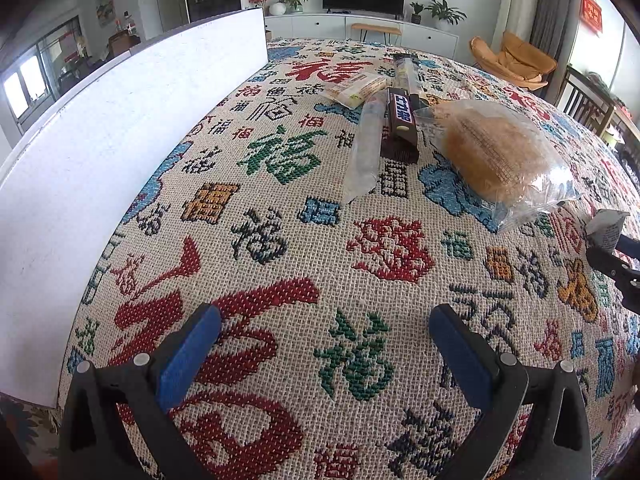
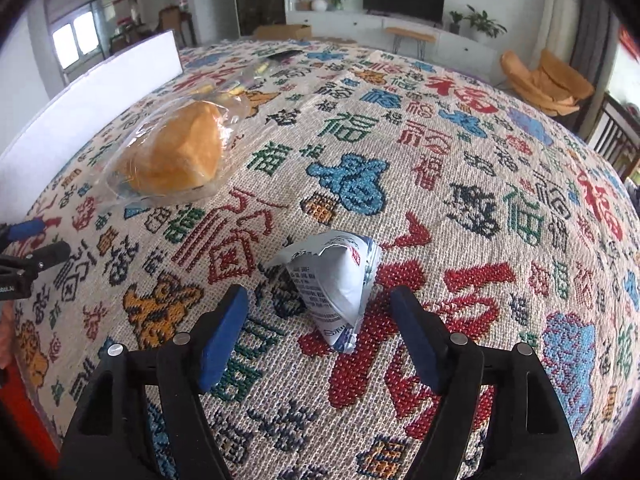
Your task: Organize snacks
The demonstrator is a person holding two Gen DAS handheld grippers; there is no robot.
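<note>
White crumpled snack packet (image 2: 334, 284), blue print, standing.

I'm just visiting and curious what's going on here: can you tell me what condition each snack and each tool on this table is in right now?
Left tool: open, nothing between its fingers.
Right tool: open, straddling the white packet without pressing it.
White packet: crumpled, resting on the cloth.
Bagged bread: in clear wrap, lying flat.
Chocolate bar: wrapped, lying among other snacks.
Clear tube packet: lying flat beside the bar.
</note>
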